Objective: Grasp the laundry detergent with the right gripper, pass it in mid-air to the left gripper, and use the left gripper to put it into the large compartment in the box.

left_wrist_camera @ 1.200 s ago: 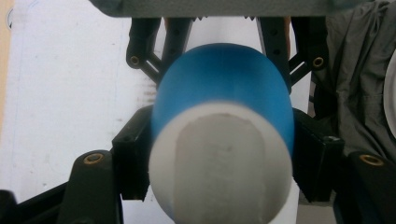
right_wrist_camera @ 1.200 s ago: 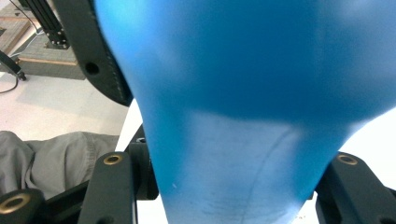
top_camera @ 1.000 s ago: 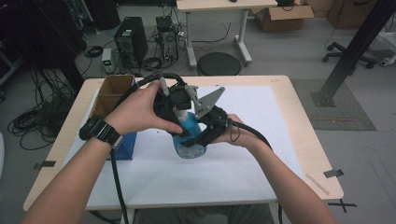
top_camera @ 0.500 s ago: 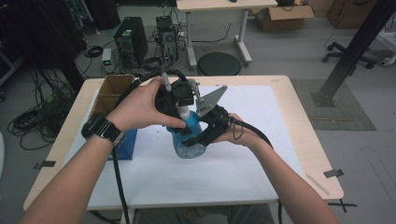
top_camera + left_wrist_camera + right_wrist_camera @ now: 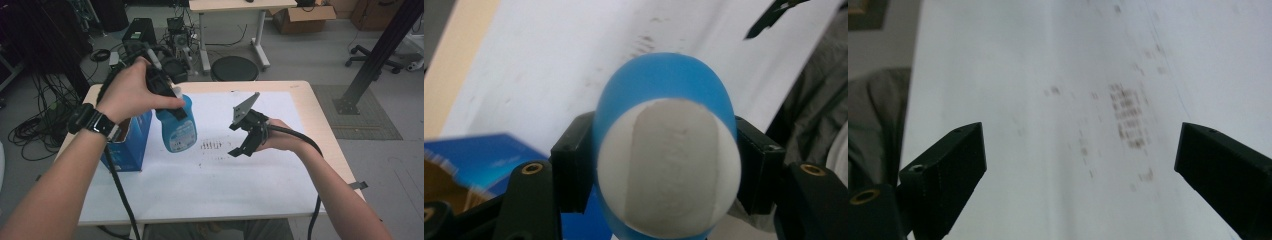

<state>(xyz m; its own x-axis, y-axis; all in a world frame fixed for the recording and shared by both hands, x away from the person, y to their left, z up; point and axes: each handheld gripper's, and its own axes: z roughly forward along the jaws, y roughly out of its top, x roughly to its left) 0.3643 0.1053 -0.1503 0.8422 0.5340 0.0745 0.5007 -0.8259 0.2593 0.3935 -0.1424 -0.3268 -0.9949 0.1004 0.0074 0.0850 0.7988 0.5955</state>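
The left gripper (image 5: 167,97) is clenched on a blue bottle (image 5: 177,125), and in the left gripper view its black jaws press both flanks of the bottle (image 5: 666,145), whose rounded end with a pale label faces the camera. The left hand (image 5: 130,92) holds it lifted clear of the white sheet (image 5: 210,185), over the sheet's left part and just beside an open blue box (image 5: 127,145) that stands at the table's (image 5: 320,125) left edge. The bottle's long axis runs nearly upright, slightly tilted, its neck up inside the gripper and its broad body hanging down toward the sheet. The right gripper (image 5: 245,145) is released, its jaws spread wide in the right gripper view (image 5: 1078,150) with nothing between them, hanging low over the sheet near a patch of dark smudges (image 5: 212,146). The right hand (image 5: 280,140) sits well apart from the bottle. Bare sheet lies between the two grippers and toward the near edge of the table.
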